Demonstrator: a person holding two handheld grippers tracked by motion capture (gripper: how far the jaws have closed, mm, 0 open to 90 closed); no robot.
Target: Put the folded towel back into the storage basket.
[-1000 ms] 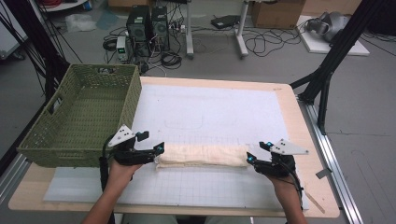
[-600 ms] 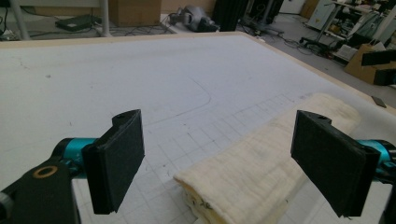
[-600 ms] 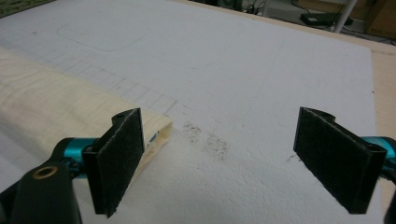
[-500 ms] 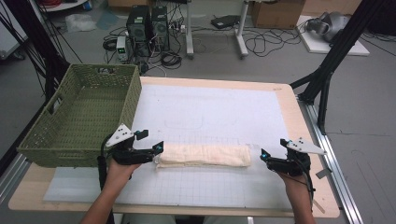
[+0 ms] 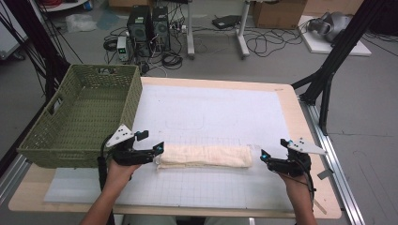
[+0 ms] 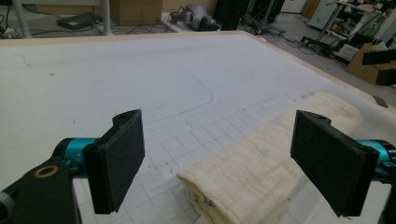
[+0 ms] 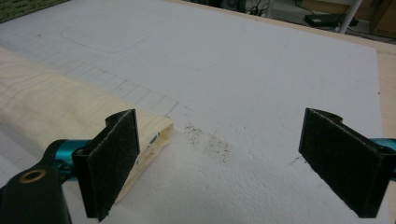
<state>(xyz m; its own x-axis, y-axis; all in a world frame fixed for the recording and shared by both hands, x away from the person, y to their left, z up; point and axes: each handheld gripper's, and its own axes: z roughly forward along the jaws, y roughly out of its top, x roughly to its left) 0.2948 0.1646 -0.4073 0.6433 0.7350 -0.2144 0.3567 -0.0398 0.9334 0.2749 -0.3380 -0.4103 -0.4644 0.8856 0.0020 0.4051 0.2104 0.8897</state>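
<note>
A cream, nubbly folded towel (image 5: 204, 156) lies as a long flat roll on a white gridded mat (image 5: 211, 112) covering a pale wooden table (image 5: 307, 140). The left gripper (image 5: 158, 149) rests at the towel's left end, its flat black padded jaws spread wide, the cloth's frayed end between them but not pinched. The right gripper (image 5: 264, 154) sits just off the right end, jaws having just opened, nothing between them. A green woven basket (image 5: 84, 117) stands at the left; its near wall hides its floor.
</note>
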